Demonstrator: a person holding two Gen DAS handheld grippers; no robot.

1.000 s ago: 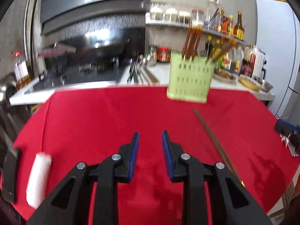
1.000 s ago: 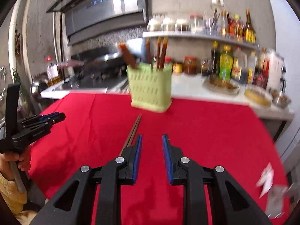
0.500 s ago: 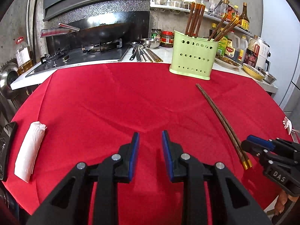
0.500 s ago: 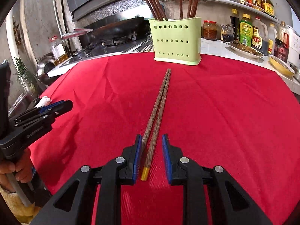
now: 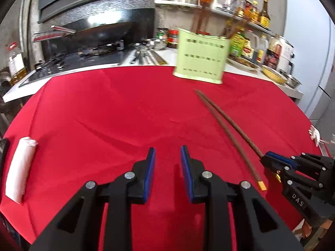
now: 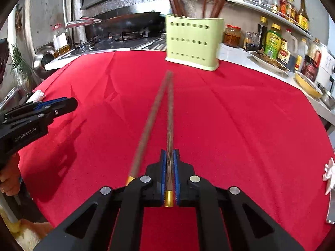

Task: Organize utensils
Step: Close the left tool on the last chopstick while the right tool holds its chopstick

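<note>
Two chopsticks on the red-covered table (image 6: 240, 125), long axes running from the near edge toward the green holder (image 6: 193, 44) at the far edge, thin tips toward the holder, gold-capped butts toward the near edge. Both dark brown wood, slender, tapered. The right chopstick (image 6: 170, 125) is clamped at its butt end between the blue pads of the right tongs (image 6: 170, 156), whose jaws have just been closing onto it; gold cap shows behind the pads. The left chopstick (image 6: 146, 125) lies just beside, outside the grip, tips nearly meeting. Holder is perforated, upright, with more chopsticks standing in it. Left tongs (image 5: 168, 156) sit narrowly parted, nothing between them, over bare cloth toward the left side. White roll (image 5: 19, 168) near the left edge.
</note>
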